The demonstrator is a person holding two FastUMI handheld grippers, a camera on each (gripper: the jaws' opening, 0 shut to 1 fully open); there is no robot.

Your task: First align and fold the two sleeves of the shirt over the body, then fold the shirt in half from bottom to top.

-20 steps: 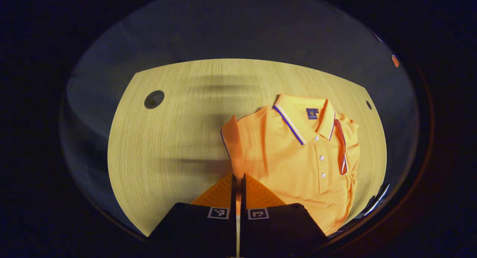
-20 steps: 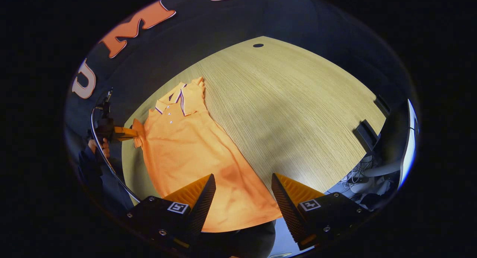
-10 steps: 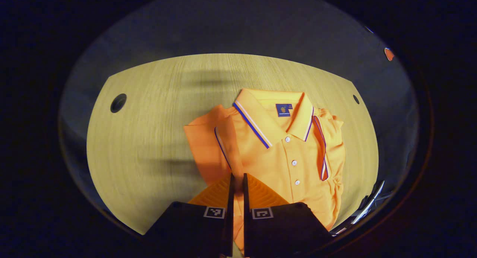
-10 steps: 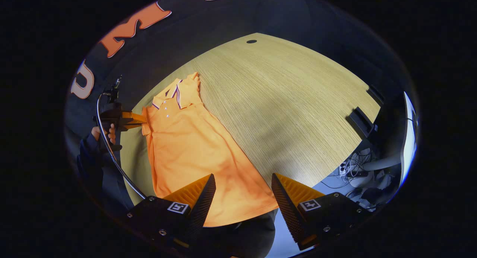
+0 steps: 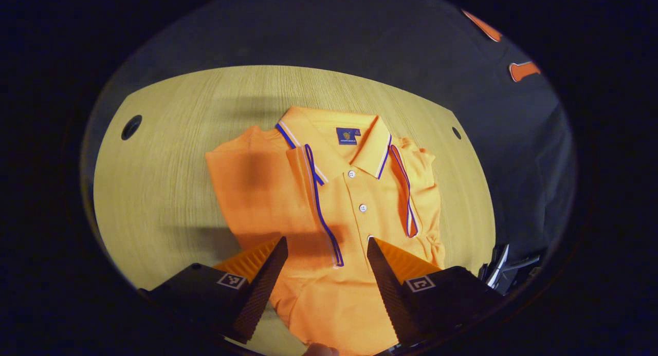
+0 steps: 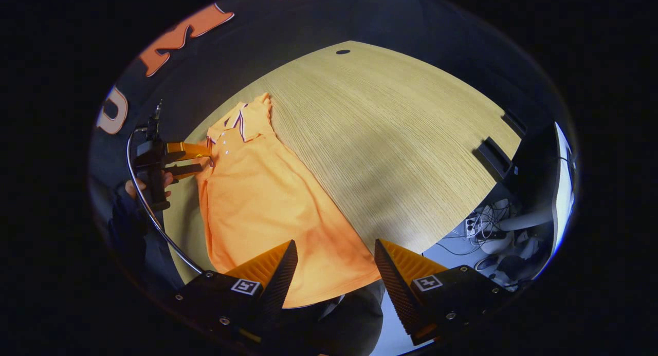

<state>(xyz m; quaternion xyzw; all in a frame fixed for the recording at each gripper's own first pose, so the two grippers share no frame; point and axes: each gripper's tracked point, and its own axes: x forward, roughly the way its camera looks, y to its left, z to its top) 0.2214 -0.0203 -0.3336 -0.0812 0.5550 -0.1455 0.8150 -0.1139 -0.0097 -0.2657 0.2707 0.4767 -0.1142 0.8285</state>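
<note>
Two sleeves folded in over the chest of the shirt (image 5: 360, 227), flat on the table (image 5: 154, 191), collar toward the far edge. On the left, in the left gripper view: left sleeve (image 5: 267, 191) lying across the body, trimmed cuff reaching past the button line. Left gripper (image 5: 325, 274) spread wide just above that cuff, holding nothing. Further right, right sleeve (image 5: 411, 191) tucked narrower, bunched at its lower end.

In the right gripper view, from the left: a hand (image 6: 146, 184) holding the other gripper by the collar end, then the long body of the shirt (image 6: 267, 207) running down to the hem. Right gripper (image 6: 334, 274) parted and empty, poised over the hem near the table's front edge.

Likely risks for the bottom-to-top fold: sleeves sliding back out if the hem is dragged rather than lifted; a crooked fold from pinching only one hem corner; the bunched right sleeve leaving a lump.
</note>
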